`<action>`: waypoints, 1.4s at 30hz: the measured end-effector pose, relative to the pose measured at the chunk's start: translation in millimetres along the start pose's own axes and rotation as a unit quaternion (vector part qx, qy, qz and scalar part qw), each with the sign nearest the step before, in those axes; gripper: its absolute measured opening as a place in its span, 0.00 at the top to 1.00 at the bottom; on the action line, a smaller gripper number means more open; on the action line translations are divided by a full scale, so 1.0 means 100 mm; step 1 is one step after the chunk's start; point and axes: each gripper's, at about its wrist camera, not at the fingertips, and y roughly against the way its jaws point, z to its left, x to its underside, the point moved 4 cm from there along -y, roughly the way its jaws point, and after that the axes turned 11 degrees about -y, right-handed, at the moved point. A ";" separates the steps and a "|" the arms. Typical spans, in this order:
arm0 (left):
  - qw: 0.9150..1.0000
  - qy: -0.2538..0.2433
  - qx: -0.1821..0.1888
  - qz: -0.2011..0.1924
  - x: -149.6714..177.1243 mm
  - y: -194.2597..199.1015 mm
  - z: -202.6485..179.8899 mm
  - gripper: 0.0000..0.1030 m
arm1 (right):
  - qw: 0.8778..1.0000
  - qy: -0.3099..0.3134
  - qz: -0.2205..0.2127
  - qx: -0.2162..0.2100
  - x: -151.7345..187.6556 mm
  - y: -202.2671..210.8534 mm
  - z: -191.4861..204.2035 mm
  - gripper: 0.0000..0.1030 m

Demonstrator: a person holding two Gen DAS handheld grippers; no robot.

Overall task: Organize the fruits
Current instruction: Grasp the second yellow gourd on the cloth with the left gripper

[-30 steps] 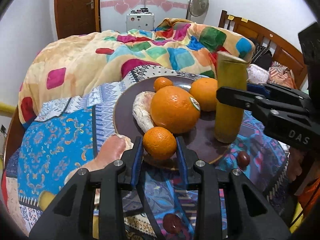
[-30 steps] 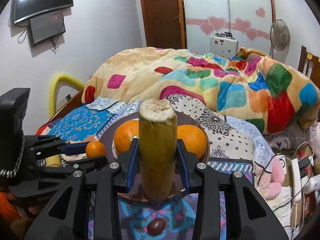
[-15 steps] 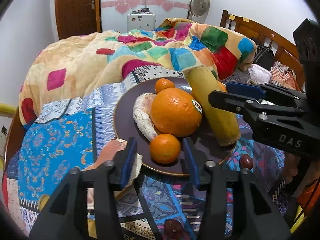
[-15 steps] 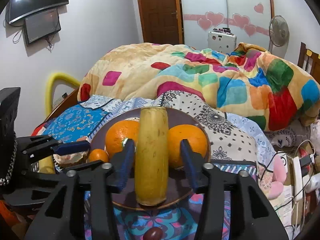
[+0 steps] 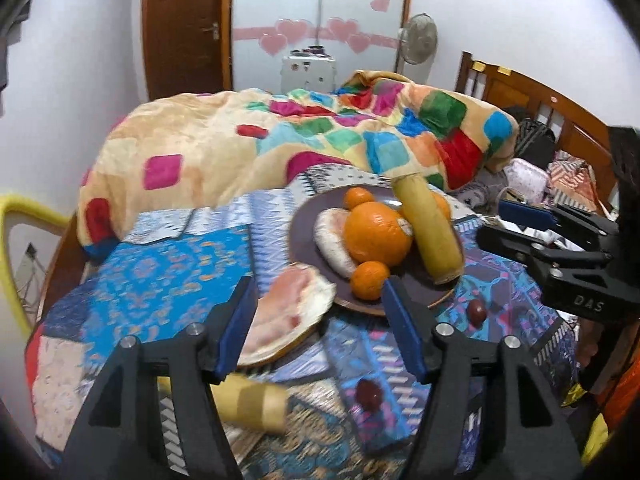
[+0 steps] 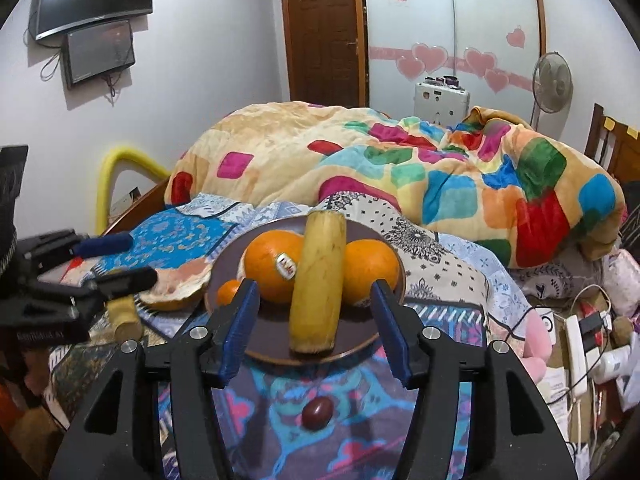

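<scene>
Both claws are released and grasp nothing: the left gripper (image 5: 318, 320) hangs with jaws wide over the near rim of the plate (image 5: 308, 224), the right gripper (image 6: 314, 330) likewise, straddling a yellow stick (image 6: 318, 280) without touching it. That stick lies across the plate, leaning on a large orange (image 6: 272, 268) beside a second orange (image 6: 370, 270). A small orange (image 5: 370, 280) sits at the plate's near edge, another (image 5: 357, 198) at its far edge. Off the plate, on the bedspread (image 5: 160, 276), lie a piece of peel (image 5: 288, 320), a second yellow stick (image 5: 256, 400) and two dark round fruits (image 5: 477, 312) (image 5: 369, 394). These small fruits look light, smooth and prone to roll; they are probably best pinched gently across the middle.
</scene>
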 end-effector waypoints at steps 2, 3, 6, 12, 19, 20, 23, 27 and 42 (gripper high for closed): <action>1.000 0.007 -0.012 0.007 0.08 0.05 0.09 0.34 | 1.000 0.005 0.003 -0.002 0.06 0.03 0.04 0.47; 1.000 0.014 -0.022 0.012 0.14 0.06 0.14 0.31 | 1.000 0.007 0.005 -0.003 0.09 0.04 0.05 0.47; 0.998 0.025 -0.047 0.029 0.29 0.04 0.25 0.28 | 1.000 0.015 0.010 -0.003 0.17 0.05 0.09 0.47; 0.992 0.051 -0.092 0.072 0.54 -0.17 0.43 0.27 | 0.999 0.015 0.030 -0.011 0.31 -0.02 0.12 0.47; 0.988 0.071 -0.110 0.088 0.66 -0.31 0.42 0.13 | 0.999 0.014 0.037 -0.011 0.39 -0.07 0.13 0.47; 0.987 0.071 -0.114 0.089 0.67 -0.32 0.41 0.12 | 0.999 0.013 0.038 -0.012 0.40 -0.08 0.13 0.47; 0.986 0.082 -0.108 0.096 0.69 -0.33 0.45 0.10 | 0.999 0.014 0.040 -0.016 0.44 -0.06 0.13 0.47; 0.987 0.095 -0.074 0.109 0.77 -0.28 0.54 0.09 | 0.999 0.022 0.039 -0.014 0.50 -0.03 0.16 0.47; 0.989 0.069 -0.012 0.131 0.86 -0.29 0.56 0.46 | 0.997 0.032 0.056 -0.044 0.55 -0.18 0.47 0.47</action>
